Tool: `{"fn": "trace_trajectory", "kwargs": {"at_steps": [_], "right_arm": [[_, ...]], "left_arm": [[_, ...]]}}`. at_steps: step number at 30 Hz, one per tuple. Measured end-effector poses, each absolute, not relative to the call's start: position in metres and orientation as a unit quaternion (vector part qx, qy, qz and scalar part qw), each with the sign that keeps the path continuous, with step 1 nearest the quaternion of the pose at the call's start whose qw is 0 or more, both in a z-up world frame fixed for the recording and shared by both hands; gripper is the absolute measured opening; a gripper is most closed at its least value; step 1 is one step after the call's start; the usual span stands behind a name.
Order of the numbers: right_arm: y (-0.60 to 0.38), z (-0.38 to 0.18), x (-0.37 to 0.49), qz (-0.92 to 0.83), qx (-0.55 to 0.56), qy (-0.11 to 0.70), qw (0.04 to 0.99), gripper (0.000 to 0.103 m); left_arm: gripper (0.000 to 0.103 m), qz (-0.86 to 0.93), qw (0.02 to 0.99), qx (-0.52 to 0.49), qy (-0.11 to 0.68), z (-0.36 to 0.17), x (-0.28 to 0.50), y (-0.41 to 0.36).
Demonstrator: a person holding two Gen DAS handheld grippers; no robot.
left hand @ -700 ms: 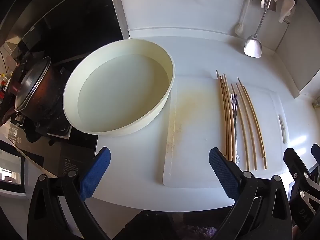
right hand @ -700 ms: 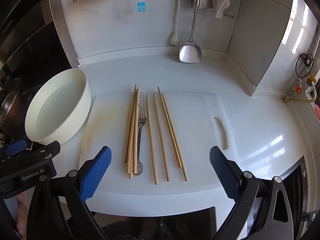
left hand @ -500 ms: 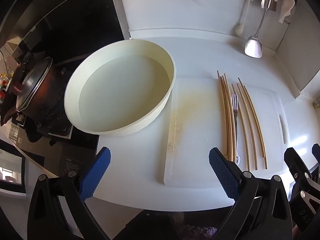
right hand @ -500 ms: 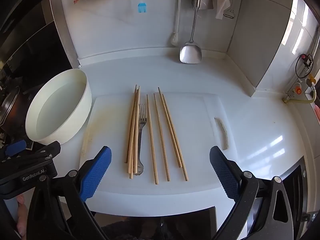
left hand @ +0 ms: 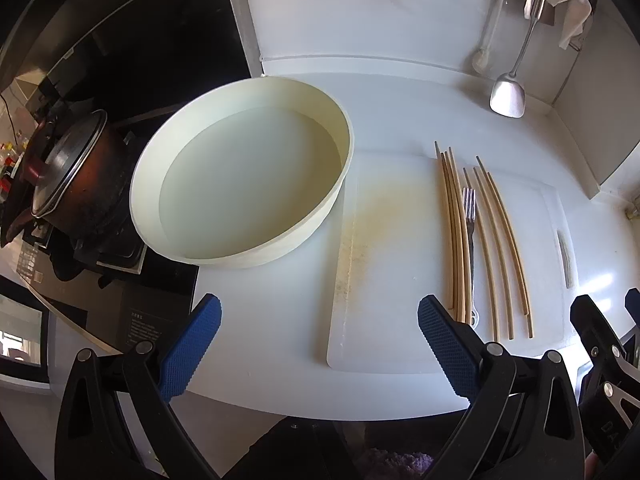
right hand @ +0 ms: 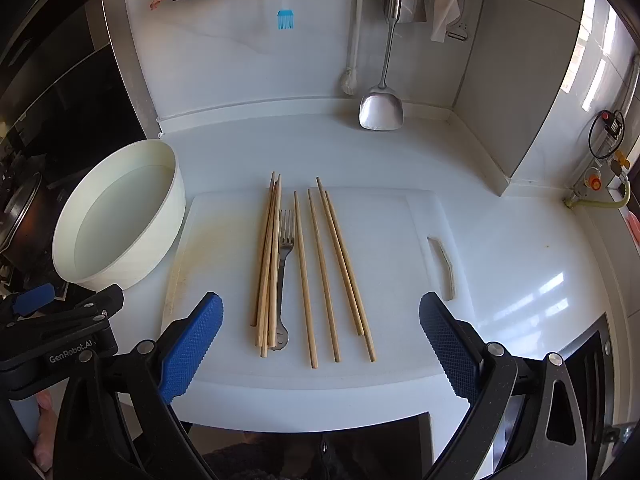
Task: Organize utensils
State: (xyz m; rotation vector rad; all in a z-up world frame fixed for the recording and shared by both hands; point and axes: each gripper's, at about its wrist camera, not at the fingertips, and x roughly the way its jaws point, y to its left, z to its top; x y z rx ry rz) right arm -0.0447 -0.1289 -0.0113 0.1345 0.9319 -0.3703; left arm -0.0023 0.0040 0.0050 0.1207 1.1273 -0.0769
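Note:
Several wooden chopsticks and a metal fork lie side by side on a white cutting board. They also show in the left wrist view: the chopsticks, the fork and the board. My right gripper is open and empty, hovering at the chopsticks' near ends. My left gripper is open and empty, above the counter at the board's near left corner. A round cream basin stands left of the board.
A dark pot sits on the stove at far left. A metal spatula, a blue brush, a white brush and cloths hang on the back wall. The counter meets walls at the back and right.
Both grippers have drifted very slightly; the scene sits a little lower and nearer in both views. Nothing was grasped or moved.

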Motion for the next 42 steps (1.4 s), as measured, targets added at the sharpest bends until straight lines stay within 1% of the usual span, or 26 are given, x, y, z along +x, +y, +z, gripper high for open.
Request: {"fn": "trace_trajectory", "kwargs": {"at_steps": [42], "right_arm": [[-0.125, -0.0092, -0.0448, -0.174, 0.063, 0.443, 0.877, 0.094]], "left_arm": [[0.097, -0.038, 0.852, 0.054, 0.519, 0.0123, -0.0086, 0.0068]]}}
